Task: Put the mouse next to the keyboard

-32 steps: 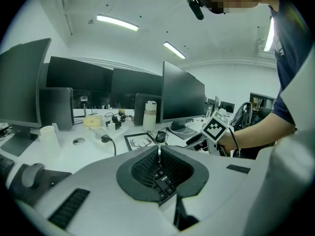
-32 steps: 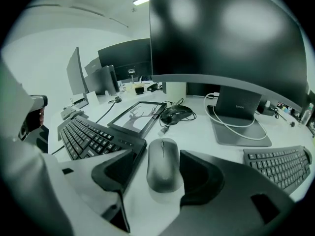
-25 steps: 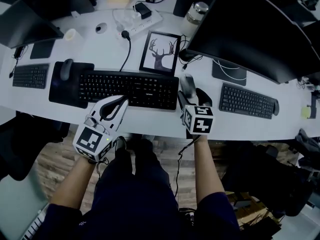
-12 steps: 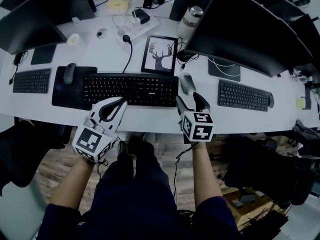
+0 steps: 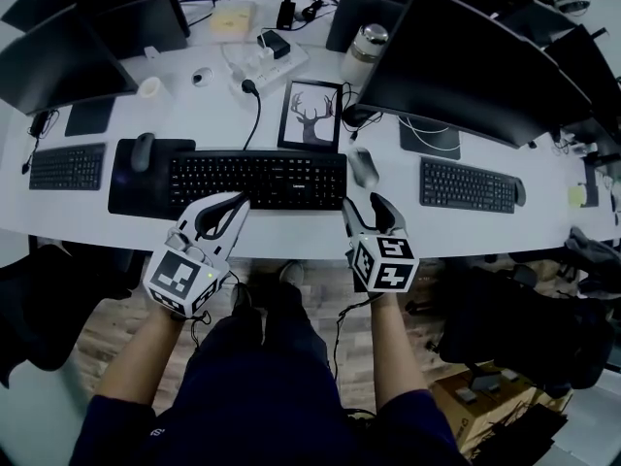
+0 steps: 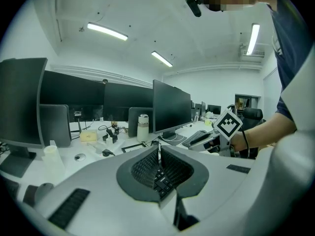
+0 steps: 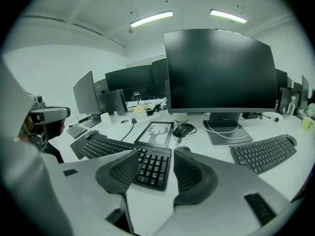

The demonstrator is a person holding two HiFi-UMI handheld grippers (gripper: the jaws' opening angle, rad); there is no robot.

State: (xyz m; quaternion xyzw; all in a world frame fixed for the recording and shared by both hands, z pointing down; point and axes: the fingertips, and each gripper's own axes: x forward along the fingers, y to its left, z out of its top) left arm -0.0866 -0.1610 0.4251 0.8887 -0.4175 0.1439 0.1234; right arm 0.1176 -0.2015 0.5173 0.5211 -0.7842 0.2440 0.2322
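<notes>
Mouse (image 5: 364,166) rests beside keyboard (image 5: 257,178), centre frame. Right gripper (image 5: 363,205), jaws apart, empty and just narrowing, should retreat without nudging it. Left gripper (image 5: 239,202) jaws pressed together.

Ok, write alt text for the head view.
Seen from above, a grey mouse lies just right of a black keyboard on a white desk. The right gripper hangs near it, jaws apart and empty, having just been closing; the left gripper is shut.

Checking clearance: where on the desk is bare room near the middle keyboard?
Bare: the strip between keyboard and desk edge, and the gap between mouse and right keyboard. Crowded behind the frame: power strip, bottle.
</notes>
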